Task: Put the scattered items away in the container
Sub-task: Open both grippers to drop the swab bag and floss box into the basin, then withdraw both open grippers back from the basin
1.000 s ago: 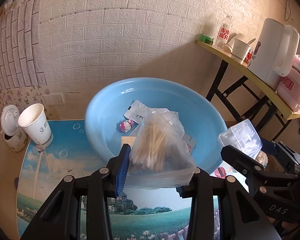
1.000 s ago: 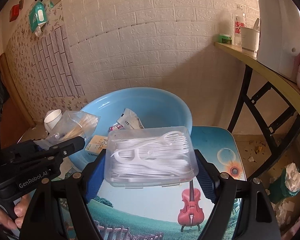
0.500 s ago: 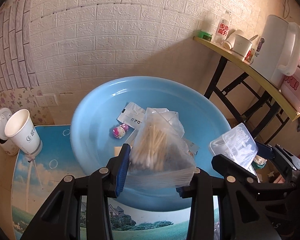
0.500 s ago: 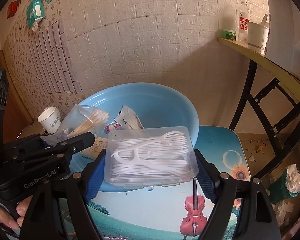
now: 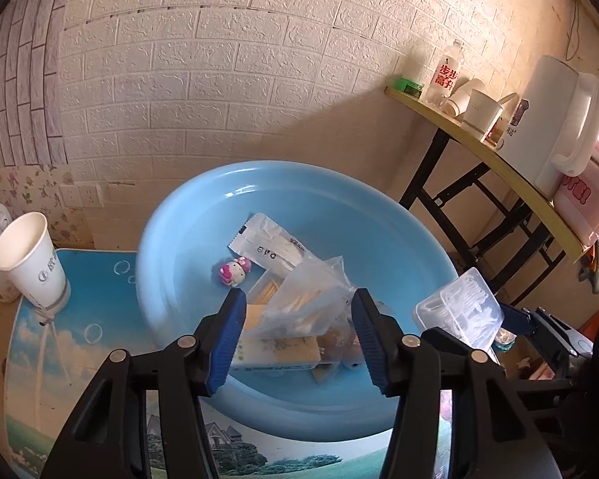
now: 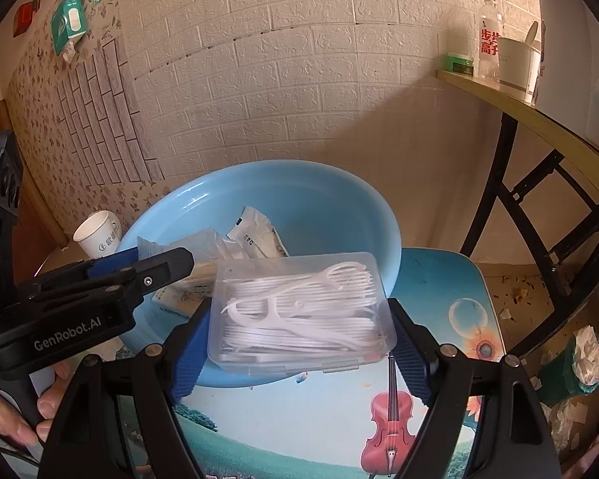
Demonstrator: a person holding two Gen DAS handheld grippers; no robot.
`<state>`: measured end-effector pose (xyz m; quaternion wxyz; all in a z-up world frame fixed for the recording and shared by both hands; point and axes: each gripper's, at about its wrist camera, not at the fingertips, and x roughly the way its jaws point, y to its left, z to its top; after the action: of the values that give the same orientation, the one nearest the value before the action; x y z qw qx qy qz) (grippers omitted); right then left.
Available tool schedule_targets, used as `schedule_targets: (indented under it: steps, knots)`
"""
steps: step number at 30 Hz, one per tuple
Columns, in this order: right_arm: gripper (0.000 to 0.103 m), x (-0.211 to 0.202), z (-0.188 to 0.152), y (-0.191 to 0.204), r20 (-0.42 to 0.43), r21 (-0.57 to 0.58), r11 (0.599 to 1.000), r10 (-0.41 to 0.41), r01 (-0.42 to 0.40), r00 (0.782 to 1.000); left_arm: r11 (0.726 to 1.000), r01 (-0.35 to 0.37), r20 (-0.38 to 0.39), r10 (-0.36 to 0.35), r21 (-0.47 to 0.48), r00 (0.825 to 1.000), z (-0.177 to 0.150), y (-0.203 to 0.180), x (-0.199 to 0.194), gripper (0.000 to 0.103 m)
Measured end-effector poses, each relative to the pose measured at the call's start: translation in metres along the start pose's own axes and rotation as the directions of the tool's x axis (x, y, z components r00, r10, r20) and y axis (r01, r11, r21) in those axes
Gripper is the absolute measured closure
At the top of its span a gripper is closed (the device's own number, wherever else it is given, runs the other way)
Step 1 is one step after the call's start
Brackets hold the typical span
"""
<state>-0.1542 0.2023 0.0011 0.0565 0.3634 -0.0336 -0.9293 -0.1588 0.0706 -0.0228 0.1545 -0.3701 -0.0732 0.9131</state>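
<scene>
The blue basin (image 5: 379, 223) stands on the picture-printed table; it also shows in the right wrist view (image 6: 339, 203). My left gripper (image 5: 299, 335) is open over the basin's near side. The clear bag of cotton swabs (image 5: 307, 303) lies in the basin between and below its fingers, on a flat box (image 5: 275, 349). A white sachet (image 5: 267, 241) and a small pink toy (image 5: 235, 271) lie further in. My right gripper (image 6: 295, 339) is shut on the clear box of floss picks (image 6: 299, 307), held at the basin's near rim; the box also shows in the left wrist view (image 5: 463, 311).
A white paper cup (image 5: 28, 255) stands on the table left of the basin. A yellow side table (image 5: 499, 159) at the right carries a white kettle (image 5: 547, 119), a bottle and cups. Paper scraps litter the floor at the right (image 6: 571, 363).
My left gripper has opened and let go of the bag of cotton swabs, which now lies in the basin. My right gripper has brought the floss box closer to the basin rim.
</scene>
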Motion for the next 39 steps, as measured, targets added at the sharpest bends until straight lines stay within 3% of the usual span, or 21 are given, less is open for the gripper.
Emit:
schedule_targets:
  steps: [12,28,39]
  knots:
    - [0.020,0.009,0.005,0.011,0.008,-0.052,0.999,-0.014,0.015,1.000,0.999,-0.031,0.020,0.031,-0.005,0.999,0.002,0.017,-0.010,0.033]
    - [0.020,0.038,0.009,0.027,-0.042,-0.115,0.993,0.003,-0.008,0.999,0.996,-0.078,0.032,0.077,0.031,0.997,0.013,0.025,0.016,0.032]
    - [0.019,0.047,0.012,0.028,-0.056,-0.112,0.994,0.006,-0.012,0.998,0.998,-0.064,0.040,0.063,0.015,0.997,0.014,0.029,0.005,0.032]
